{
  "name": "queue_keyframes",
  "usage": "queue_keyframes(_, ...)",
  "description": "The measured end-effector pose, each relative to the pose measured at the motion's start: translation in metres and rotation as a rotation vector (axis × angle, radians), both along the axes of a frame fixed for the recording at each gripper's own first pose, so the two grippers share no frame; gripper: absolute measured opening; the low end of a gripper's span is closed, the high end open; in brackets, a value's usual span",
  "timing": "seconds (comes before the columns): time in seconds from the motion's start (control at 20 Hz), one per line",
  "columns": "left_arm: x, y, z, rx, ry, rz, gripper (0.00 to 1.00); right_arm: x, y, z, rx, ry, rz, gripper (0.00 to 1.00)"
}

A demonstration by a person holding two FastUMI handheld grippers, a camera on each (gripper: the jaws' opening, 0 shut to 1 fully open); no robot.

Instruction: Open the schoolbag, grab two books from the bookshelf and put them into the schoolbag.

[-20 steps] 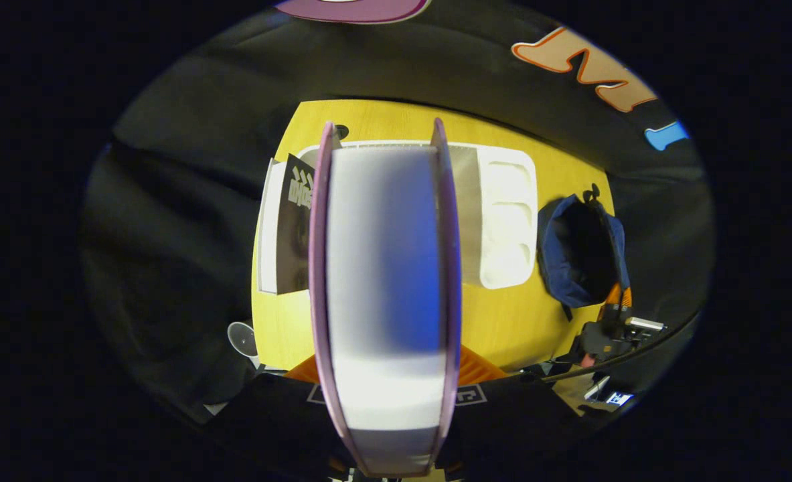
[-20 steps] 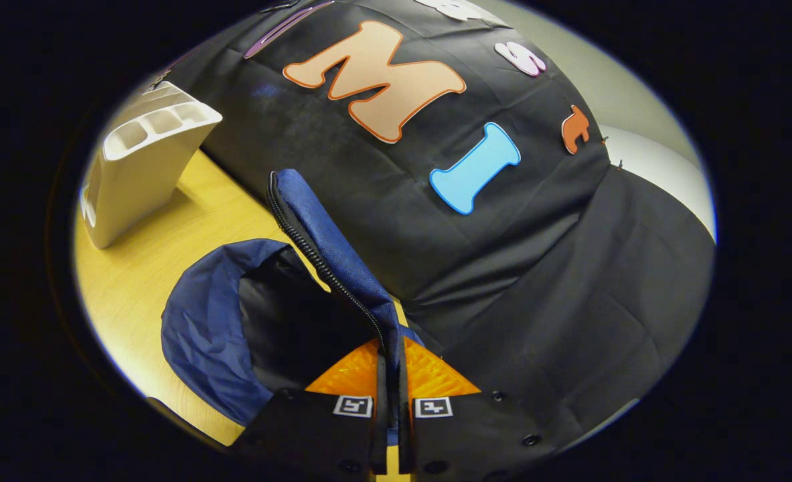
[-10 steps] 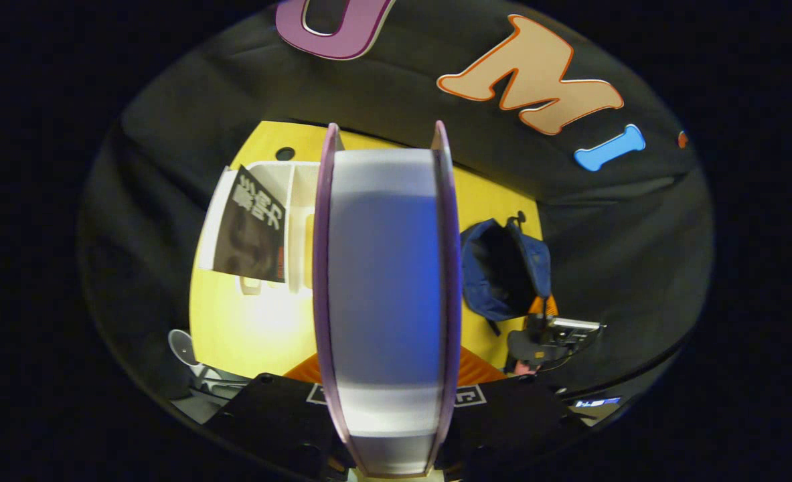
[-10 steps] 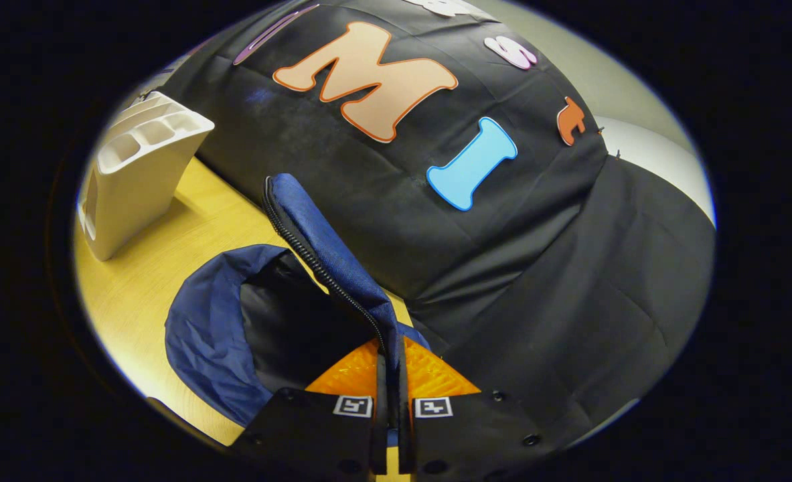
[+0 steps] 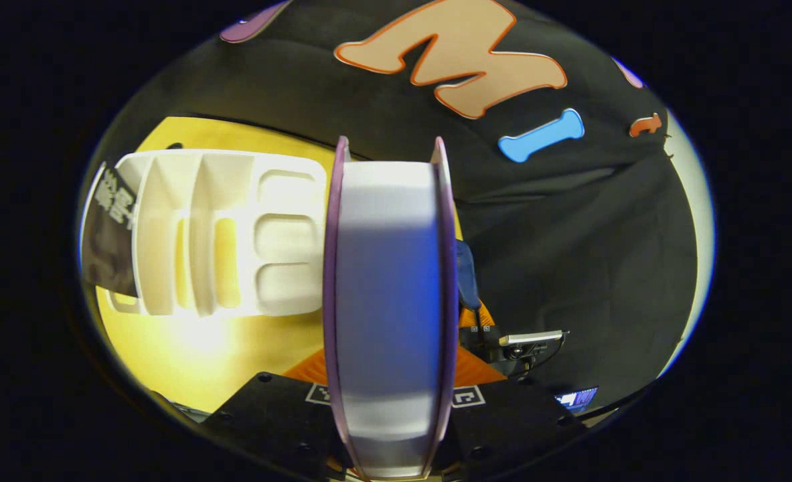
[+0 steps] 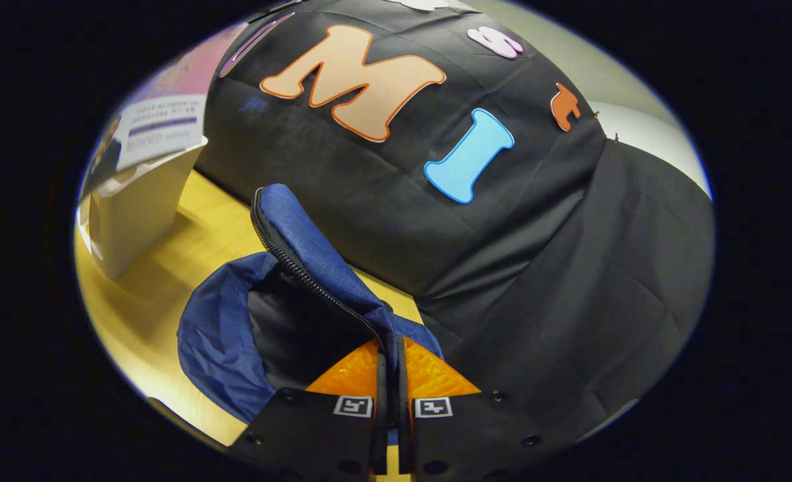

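Book (image 5: 387, 294) edges fill the middle of the left gripper view: white pages with a bluish shade on them, and a thin purple cover on each side. The book stands upright between the two fingers of the left gripper (image 5: 389, 391), which press on its covers from both sides and hold it up above the table (image 5: 235, 345).

At nine o'clock from the book stands the white bookshelf (image 5: 235, 234), with slots and small pockets. A dark book (image 5: 109, 241) leans at its far left end. At three o'clock, just behind the held book, a bit of the blue schoolbag (image 5: 466, 274) peeks out.

In the right gripper view, the schoolbag (image 6: 228, 341) sits on the yellow table (image 6: 161, 281), low and a little left of the middle. It is blue outside and black inside, and its mouth gapes open. The right gripper (image 6: 387, 375) has its fingers pinched tight on the bag's zipper edge (image 6: 302, 274), pulling that flap up. At ten o'clock the bookshelf (image 6: 141, 201) stands well apart from the bag, with the held book's pink cover (image 6: 161, 110) above it.
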State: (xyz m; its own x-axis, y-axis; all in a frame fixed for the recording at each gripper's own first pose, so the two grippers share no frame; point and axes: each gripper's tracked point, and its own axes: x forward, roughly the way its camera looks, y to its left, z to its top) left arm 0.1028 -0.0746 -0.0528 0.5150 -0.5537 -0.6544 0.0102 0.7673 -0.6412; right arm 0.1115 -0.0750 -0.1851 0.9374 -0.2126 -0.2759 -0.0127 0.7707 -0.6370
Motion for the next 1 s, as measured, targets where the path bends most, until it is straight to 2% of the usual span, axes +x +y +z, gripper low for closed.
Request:
queue_keyframes(0.05,0.006,-0.015,-0.006,-0.040,-0.009,-0.008,0.40,0.000,0.000,0.003,0.010,-0.005,0.002,0.07)
queue_keyframes(0.15,0.021,-0.037,-0.021,-0.117,-0.014,0.019,0.40,0.000,-0.002,0.005,0.026,-0.011,0.004,0.12)
queue_keyframes(0.2,0.027,-0.043,-0.029,-0.135,-0.018,0.030,0.40,0.001,-0.004,0.006,0.028,-0.013,0.008,0.09)
queue_keyframes(0.35,0.041,-0.059,-0.061,-0.131,-0.006,0.032,0.39,0.001,-0.003,0.009,0.048,-0.021,0.017,0.07)
queue_keyframes(0.4,0.049,-0.064,-0.071,-0.140,-0.004,0.045,0.39,0.001,-0.004,0.009,0.060,-0.025,0.018,0.09)
queue_keyframes(0.5,0.065,-0.081,-0.084,-0.178,-0.006,0.065,0.40,0.002,-0.004,0.011,0.078,-0.031,0.023,0.07)
queue_keyframes(0.65,0.083,-0.107,-0.104,-0.217,-0.006,0.087,0.40,0.003,-0.004,0.012,0.113,-0.042,0.037,0.09)
queue_keyframes(0.85,0.101,-0.151,-0.122,-0.268,-0.023,0.043,0.39,0.007,-0.004,0.013,0.142,-0.041,0.052,0.12)
queue_keyframes(0.9,0.108,-0.161,-0.127,-0.279,-0.032,0.035,0.39,0.007,-0.004,0.013,0.149,-0.044,0.052,0.07)
queue_keyframes(1.0,0.116,-0.177,-0.138,-0.294,-0.042,0.013,0.39,0.006,-0.005,0.015,0.172,-0.048,0.046,0.12)
